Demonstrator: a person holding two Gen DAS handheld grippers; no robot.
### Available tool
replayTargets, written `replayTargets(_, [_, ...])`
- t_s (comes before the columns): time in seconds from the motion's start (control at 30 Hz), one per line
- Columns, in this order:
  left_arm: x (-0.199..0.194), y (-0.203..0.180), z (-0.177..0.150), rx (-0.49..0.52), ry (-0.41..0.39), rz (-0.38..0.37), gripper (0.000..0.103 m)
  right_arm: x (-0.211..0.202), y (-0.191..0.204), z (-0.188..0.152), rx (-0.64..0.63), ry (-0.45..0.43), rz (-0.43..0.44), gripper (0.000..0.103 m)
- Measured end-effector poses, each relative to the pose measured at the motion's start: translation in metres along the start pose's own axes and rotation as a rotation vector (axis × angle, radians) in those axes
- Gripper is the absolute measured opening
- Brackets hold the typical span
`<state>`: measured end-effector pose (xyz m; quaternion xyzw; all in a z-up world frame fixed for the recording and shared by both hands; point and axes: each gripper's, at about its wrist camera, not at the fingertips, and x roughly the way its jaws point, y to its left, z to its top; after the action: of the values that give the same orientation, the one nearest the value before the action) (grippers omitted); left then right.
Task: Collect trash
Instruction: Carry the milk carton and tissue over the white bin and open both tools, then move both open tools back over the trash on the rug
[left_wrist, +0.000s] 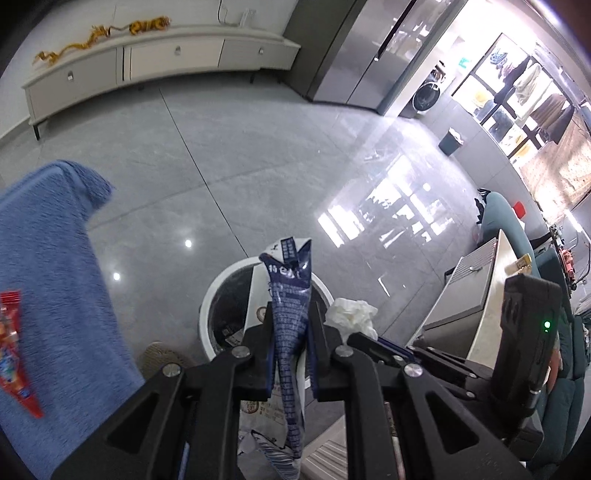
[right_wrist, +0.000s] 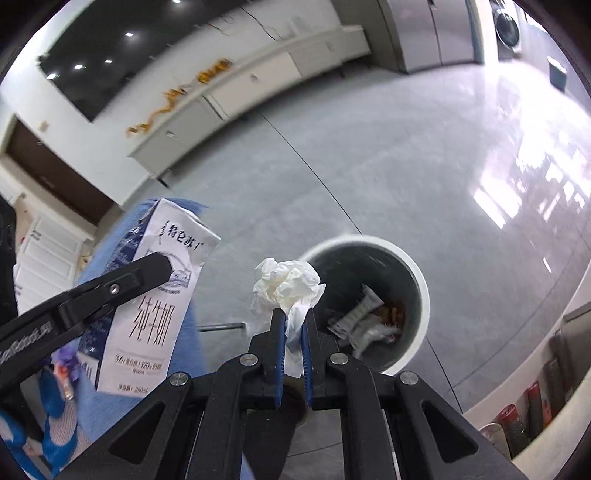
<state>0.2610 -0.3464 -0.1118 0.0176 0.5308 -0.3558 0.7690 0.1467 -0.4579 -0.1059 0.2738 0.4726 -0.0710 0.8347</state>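
Fingers (left_wrist: 291, 332) pinch milk carton (left_wrist: 290, 295); rt fingers (right_wrist: 293, 332) pinch tissue (right_wrist: 286, 284).

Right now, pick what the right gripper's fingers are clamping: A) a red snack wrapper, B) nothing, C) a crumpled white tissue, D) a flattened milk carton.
C: in the right wrist view the right gripper pinches a crumpled white tissue just short of the trash bin, while the milk carton sits in the left gripper.

Glossy polished floor tiles (right_wrist: 369, 166); crumpled soft paper tissue (right_wrist: 286, 286); printed cardboard milk carton (right_wrist: 155, 314); rough blue terry towel (left_wrist: 48, 277); smooth plastic bin (right_wrist: 413, 273).
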Motion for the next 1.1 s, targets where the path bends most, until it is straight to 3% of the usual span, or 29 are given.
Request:
replayTargets(0.17, [0.048,0.017,0.010,-0.049,0.076,-0.042,0.015,0.042,-0.025,0.008,0.059,0.079,-0.052,0.012])
replayTargets(0.27, [0.065,0.024,0.011,-0.073,0.092,-0.060,0.036,0.053,-0.036,0.009,0.082,0.096,-0.074,0.017])
replayTargets(0.3, [0.068,0.026,0.010,-0.083,0.091,-0.063,0.049,0.056,-0.039,0.009,0.091,0.099,-0.082,0.020])
replayTargets(0.47, [0.071,0.034,0.007,-0.134,0.074,-0.087,0.051,0.059,-0.048,0.010,0.124,0.098,-0.087,0.026])
replayTargets(0.73, [0.008,0.018,-0.001,-0.075,-0.056,-0.033,0.051,0.027,-0.047,0.014,0.142,0.030,-0.054,0.026])
replayTargets(1.1, [-0.105,0.020,-0.041,-0.036,-0.237,0.082,0.051,-0.051,0.022,0.001,0.021,-0.113,0.016,0.030])
